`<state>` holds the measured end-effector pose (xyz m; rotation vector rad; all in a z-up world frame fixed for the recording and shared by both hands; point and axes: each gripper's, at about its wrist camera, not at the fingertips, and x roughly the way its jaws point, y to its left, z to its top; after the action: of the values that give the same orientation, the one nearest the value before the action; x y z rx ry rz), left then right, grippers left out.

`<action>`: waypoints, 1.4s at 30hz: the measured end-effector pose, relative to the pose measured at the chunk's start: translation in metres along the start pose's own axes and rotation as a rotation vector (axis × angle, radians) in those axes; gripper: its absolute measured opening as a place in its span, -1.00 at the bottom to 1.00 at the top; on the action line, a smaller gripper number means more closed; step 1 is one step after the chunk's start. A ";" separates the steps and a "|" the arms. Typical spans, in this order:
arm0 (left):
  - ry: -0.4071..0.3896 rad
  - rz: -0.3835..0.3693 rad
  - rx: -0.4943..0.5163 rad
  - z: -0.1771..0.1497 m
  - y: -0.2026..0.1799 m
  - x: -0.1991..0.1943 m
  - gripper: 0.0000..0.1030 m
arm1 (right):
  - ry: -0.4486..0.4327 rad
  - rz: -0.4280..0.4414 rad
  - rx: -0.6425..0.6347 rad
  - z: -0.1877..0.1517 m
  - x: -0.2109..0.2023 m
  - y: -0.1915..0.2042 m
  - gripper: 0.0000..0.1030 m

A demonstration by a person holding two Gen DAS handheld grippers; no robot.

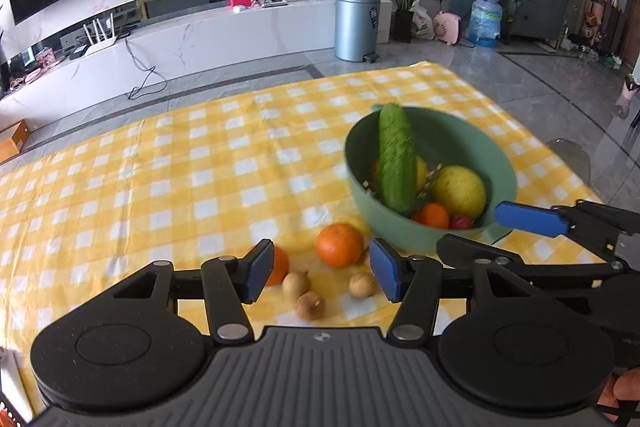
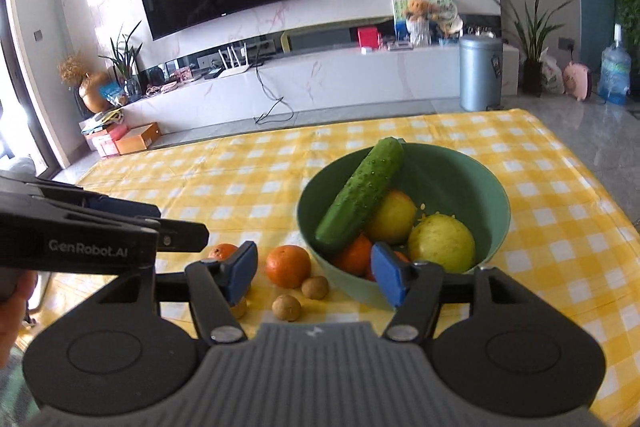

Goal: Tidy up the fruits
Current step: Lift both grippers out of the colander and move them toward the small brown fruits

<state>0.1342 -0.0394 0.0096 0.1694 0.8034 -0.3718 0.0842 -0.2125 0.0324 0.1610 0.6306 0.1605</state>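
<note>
A green bowl (image 2: pixel 496 203) on the yellow checked tablecloth (image 1: pixel 160 167) holds a cucumber (image 2: pixel 360 199) leaning on its rim, two yellow fruits (image 2: pixel 442 241), a small orange (image 2: pixel 354 255) and something red (image 1: pixel 462 223). On the cloth left of the bowl lie an orange (image 1: pixel 339 245), a second orange (image 2: pixel 223 251) and three brown longans (image 1: pixel 310 305). My left gripper (image 1: pixel 320 275) hangs open above these loose fruits and grips none. My right gripper (image 2: pixel 315 273) is open and empty, its right pad over the bowl's near rim. One of its blue pads (image 1: pixel 528 219) reaches in beside the bowl.
A person's hand (image 2: pixel 12 299) holds the left gripper's body (image 2: pixel 80 231) at the left edge. The cloth's far edge drops to a grey floor. Beyond it stand a grey bin (image 1: pixel 356 23), a white TV bench (image 1: pixel 200 39) and a water jug (image 1: pixel 485 19).
</note>
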 end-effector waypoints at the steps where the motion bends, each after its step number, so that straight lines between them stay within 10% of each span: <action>1: 0.002 0.004 -0.003 -0.003 0.002 0.001 0.26 | 0.000 -0.006 -0.008 -0.003 0.000 0.003 0.25; 42: 0.063 -0.138 -0.242 -0.053 0.053 0.082 -0.09 | 0.257 -0.015 -0.091 -0.036 0.097 0.035 -0.23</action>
<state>0.1717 0.0032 -0.0862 -0.1011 0.9178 -0.3975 0.1367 -0.1561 -0.0444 0.0475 0.8783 0.1971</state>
